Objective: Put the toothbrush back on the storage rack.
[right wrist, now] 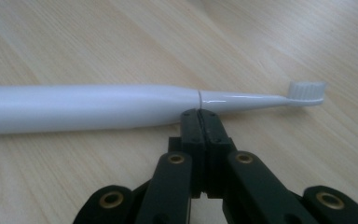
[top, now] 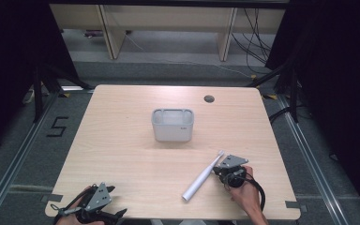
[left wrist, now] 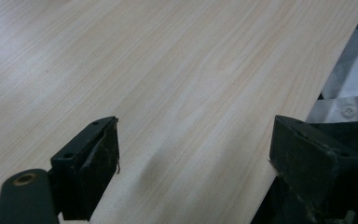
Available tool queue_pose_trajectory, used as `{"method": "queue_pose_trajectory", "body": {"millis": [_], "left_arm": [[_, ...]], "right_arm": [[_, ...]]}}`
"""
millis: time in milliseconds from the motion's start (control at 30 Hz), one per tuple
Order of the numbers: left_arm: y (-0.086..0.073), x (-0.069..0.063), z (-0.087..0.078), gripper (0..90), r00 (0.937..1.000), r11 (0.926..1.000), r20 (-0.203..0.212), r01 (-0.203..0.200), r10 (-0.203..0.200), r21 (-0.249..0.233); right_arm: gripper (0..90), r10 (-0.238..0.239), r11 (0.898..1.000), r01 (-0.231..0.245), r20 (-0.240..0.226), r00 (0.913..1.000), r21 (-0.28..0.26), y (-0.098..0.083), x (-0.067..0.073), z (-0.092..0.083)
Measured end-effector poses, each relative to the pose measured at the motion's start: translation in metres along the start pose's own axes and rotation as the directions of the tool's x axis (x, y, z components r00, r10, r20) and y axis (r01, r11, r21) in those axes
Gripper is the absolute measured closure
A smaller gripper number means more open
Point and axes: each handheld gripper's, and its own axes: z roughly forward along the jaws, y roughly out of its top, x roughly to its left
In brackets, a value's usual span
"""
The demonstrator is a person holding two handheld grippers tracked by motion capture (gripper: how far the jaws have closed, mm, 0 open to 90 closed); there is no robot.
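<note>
A white electric toothbrush (top: pixel 202 177) lies flat on the wooden table (top: pixel 122 150) at the front right, its brush head pointing toward the far right. In the right gripper view the toothbrush (right wrist: pixel 98 107) runs across the picture with its bristles (right wrist: pixel 307 90) at the right. My right gripper (right wrist: pixel 199 114) is shut with nothing between its jaws, and its tips sit at the toothbrush's side where the neck meets the handle. From above, the right gripper (top: pixel 217 170) is just right of the toothbrush. My left gripper (top: pixel 115 213) rests at the front left edge, and in its own view the left gripper (left wrist: pixel 193 140) is open over bare wood.
A grey plastic bin (top: pixel 172 126) stands upright in the middle of the table. A round cable hole (top: pixel 209 98) sits near the far edge. In the left gripper view the table's near edge (left wrist: pixel 307 107) and white clothing (left wrist: pixel 354 79) lie at the right.
</note>
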Motion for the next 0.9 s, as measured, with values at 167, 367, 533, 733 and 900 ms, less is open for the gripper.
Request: {"method": "queue_pose_trajectory", "body": {"millis": [167,367,533,733,900], "left_arm": [[0.0,0.0,0.0,15.7,1.0,1.0,-0.002,0.001,-0.001,-0.001],[0.0,0.0,-0.001,15.7,1.0,1.0,-0.005,-0.007,0.007,0.002],[0.0,0.0,-0.001,15.7,1.0,1.0,-0.003,-0.002,0.002,0.0],[0.0,0.001,-0.002,15.7,0.9998,0.9999,-0.01,-0.015,0.015,0.008],[0.0,0.0,-0.001,15.6,0.9999,1.0,-0.011,-0.007,0.007,-0.001]], "right_arm": [[89.9,-0.008,1.0,0.008,-0.007,0.9999,0.004,0.005,0.0,0.007],[89.7,-0.021,1.0,0.021,-0.003,0.9998,0.007,0.012,0.002,0.012],[89.5,-0.034,0.999,0.034,-0.013,0.9993,0.012,0.016,0.003,0.017],[89.3,-0.045,0.999,0.045,-0.008,0.999,0.014,0.023,0.006,0.023],[89.3,-0.054,0.998,0.054,-0.009,0.9985,0.014,0.029,0.005,0.029]]}}
